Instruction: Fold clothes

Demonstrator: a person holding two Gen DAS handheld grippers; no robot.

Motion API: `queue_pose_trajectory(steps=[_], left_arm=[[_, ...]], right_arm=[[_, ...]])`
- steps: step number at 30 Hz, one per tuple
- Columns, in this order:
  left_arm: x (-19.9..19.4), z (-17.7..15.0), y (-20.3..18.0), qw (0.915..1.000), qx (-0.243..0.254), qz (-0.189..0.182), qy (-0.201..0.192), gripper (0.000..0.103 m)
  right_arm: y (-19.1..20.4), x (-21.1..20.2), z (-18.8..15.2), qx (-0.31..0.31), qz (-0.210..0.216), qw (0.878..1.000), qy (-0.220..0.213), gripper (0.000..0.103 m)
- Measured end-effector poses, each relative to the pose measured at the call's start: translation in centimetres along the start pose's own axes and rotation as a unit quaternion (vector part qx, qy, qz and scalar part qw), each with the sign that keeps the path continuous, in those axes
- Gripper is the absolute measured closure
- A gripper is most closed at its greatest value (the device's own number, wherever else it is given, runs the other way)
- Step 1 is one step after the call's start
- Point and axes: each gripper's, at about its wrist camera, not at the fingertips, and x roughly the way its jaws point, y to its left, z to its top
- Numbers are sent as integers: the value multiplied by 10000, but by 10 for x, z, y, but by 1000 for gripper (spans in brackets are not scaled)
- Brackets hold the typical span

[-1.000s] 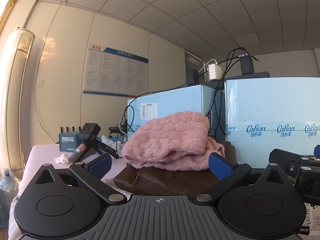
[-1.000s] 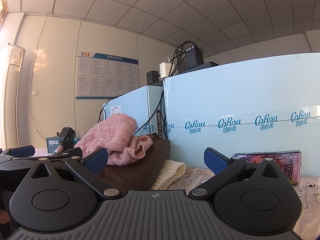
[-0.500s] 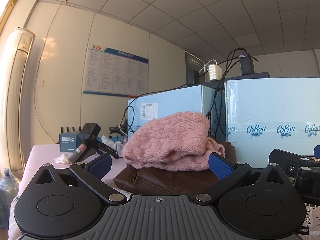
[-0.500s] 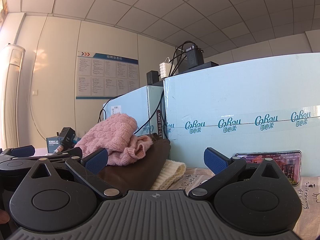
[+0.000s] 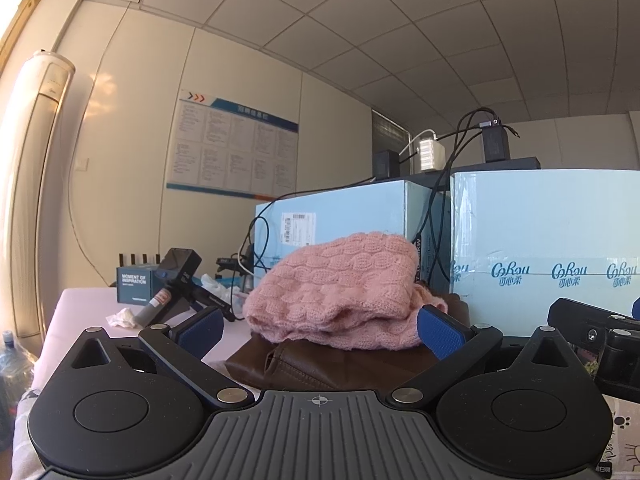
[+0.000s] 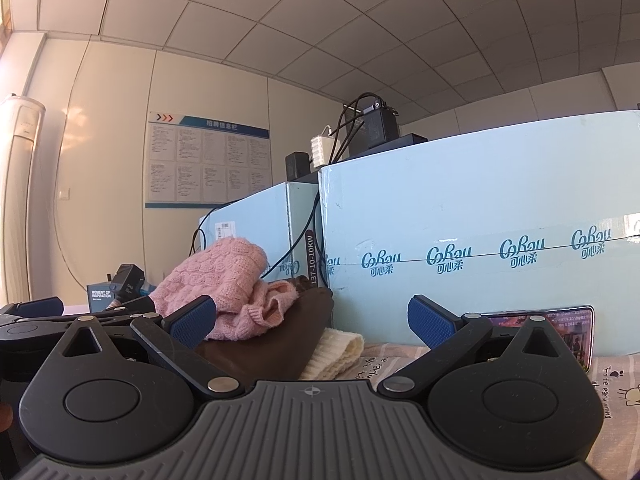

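Left gripper (image 5: 320, 326): fingers spread wide, nothing between them, aimed at the clothes pile.
Right gripper (image 6: 313, 318): fingers just as wide, gripping nothing.
Pink knit sweater (image 5: 336, 292): lay crumpled on top of the brown leather garment (image 5: 320, 364).
Cream knit piece (image 6: 336, 354): poked out beside the brown leather garment.
Light-blue cartons (image 6: 480, 240): stood right behind the brown leather garment on the counter (image 5: 80, 304).
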Motion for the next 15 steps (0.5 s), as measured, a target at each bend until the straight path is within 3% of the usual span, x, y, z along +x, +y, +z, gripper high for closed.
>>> queue_pose_trajectory(steps=[9,15], left_arm=[[-4,2,7,9996,-242,-30,-123,0],[-7,4,22,9962,-808,25,-326,0]], right_arm=[[-3,-2,0,70,-148,9999,-49,0],[-3,-8,2,149,-104,9997,-155,0]])
